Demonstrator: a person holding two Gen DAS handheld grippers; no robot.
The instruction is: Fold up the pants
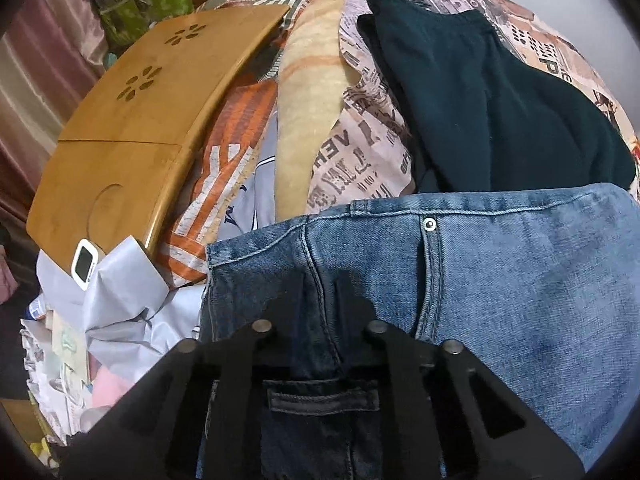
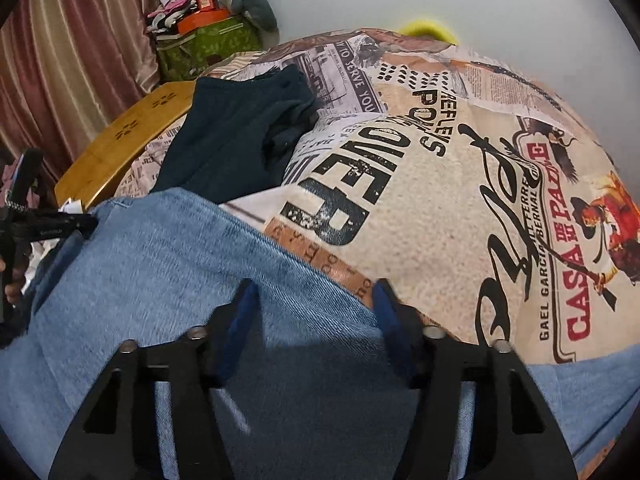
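Observation:
Blue denim jeans [image 1: 500, 280] lie on a bed with a newspaper-print cover [image 1: 360, 148]. In the left wrist view my left gripper [image 1: 320, 292] is closed narrowly on a seam fold of the jeans near the waistband. In the right wrist view my right gripper [image 2: 314, 304] is open, its blue-padded fingers [image 2: 244, 312] straddling the lighter denim [image 2: 180, 264] close to its edge on the cover [image 2: 440, 220]. The left gripper [image 2: 60, 226] shows at the left edge of that view, at the far end of the jeans.
A dark teal garment [image 1: 480, 100] lies on the bed beyond the jeans, also in the right wrist view [image 2: 232, 140]. A wooden lap tray [image 1: 132, 128] sits at the left with a small white device [image 1: 84, 266]. Loose clothes and papers [image 1: 120, 320] pile beside the bed. A green box [image 2: 204, 48] and curtains [image 2: 60, 60] stand behind.

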